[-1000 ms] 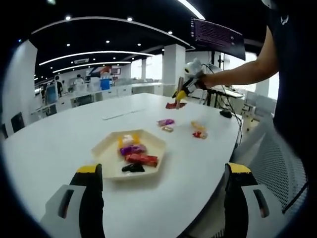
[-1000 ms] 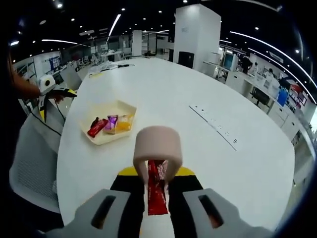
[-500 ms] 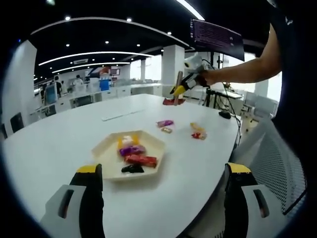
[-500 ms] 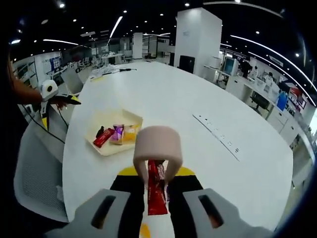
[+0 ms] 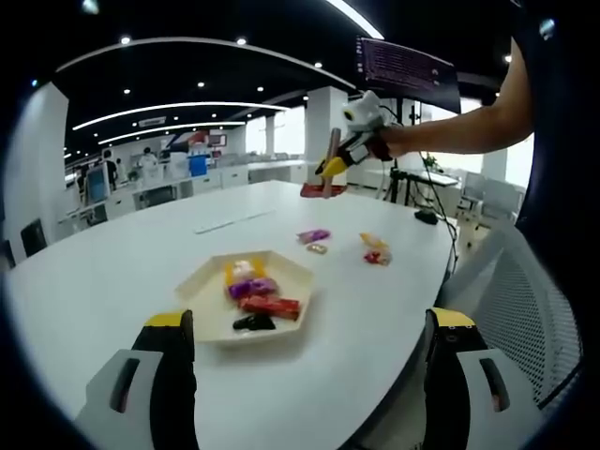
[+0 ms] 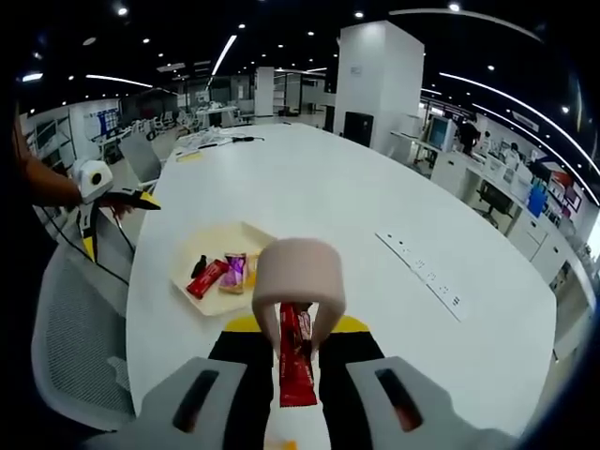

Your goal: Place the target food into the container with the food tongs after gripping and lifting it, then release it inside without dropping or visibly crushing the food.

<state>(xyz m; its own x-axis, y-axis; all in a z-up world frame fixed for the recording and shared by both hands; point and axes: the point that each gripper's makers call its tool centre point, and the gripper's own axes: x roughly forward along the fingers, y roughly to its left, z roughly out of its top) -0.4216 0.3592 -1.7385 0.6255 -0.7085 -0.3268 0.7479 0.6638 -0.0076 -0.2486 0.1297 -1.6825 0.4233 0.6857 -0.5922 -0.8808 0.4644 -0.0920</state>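
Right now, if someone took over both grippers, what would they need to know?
Right gripper: shut on beige food tongs, which pinch a red wrapped snack bar held above the white table.
Left gripper: open, holding nothing, facing the cream hexagonal tray.
The tray holds several wrapped snacks; a few loose wrapped snacks lie on the table beyond it.
Done: bar gripped and lifted.
Left: carry it over the tray, lower, release gently.
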